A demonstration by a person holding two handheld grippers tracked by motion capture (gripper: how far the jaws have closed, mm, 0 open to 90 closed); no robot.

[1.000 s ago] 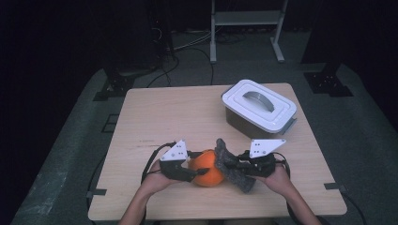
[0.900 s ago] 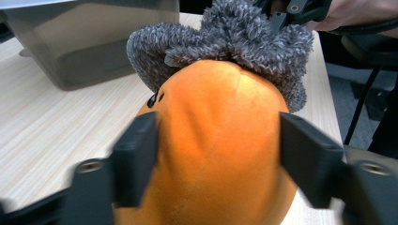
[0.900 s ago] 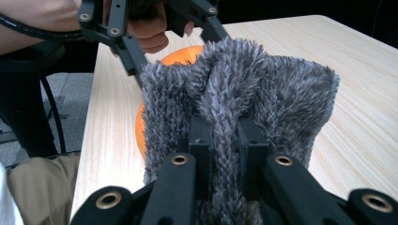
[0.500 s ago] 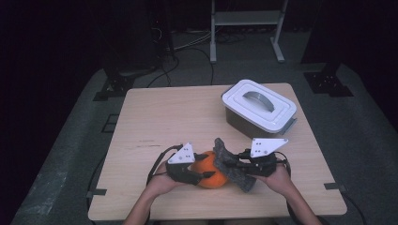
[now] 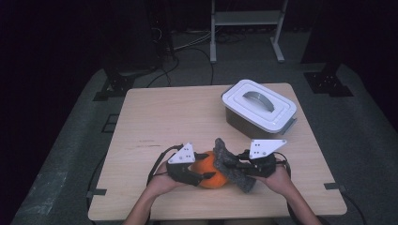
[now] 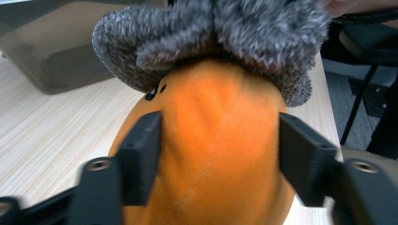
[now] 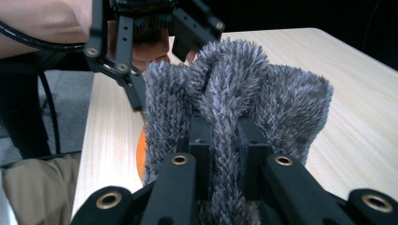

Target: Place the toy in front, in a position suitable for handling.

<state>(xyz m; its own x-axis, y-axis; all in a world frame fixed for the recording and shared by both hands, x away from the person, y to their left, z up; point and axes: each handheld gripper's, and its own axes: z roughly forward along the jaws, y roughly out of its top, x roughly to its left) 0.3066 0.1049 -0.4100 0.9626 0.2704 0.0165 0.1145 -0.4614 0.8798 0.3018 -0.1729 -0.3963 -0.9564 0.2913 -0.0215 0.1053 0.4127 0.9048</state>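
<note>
Your right gripper (image 7: 220,140) pinches a fold of the grey fuzzy cap (image 7: 234,89) tight. Your left gripper (image 6: 218,150) has just been opening, jaws either side of the orange plush toy (image 6: 216,154), which sits at the table's (image 5: 187,112) near edge, cap on its top.

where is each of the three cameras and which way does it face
High view: above the person's side, looking forward and down on the table; both forearms, left gripper and right gripper show.
Left gripper view: rides the left gripper, looks along its jaws flanking the orange plush.
Right gripper view: rides the right gripper, jaws pinching the grey cloth; the other hand shows beyond.
All views share plush and cloth.
</note>
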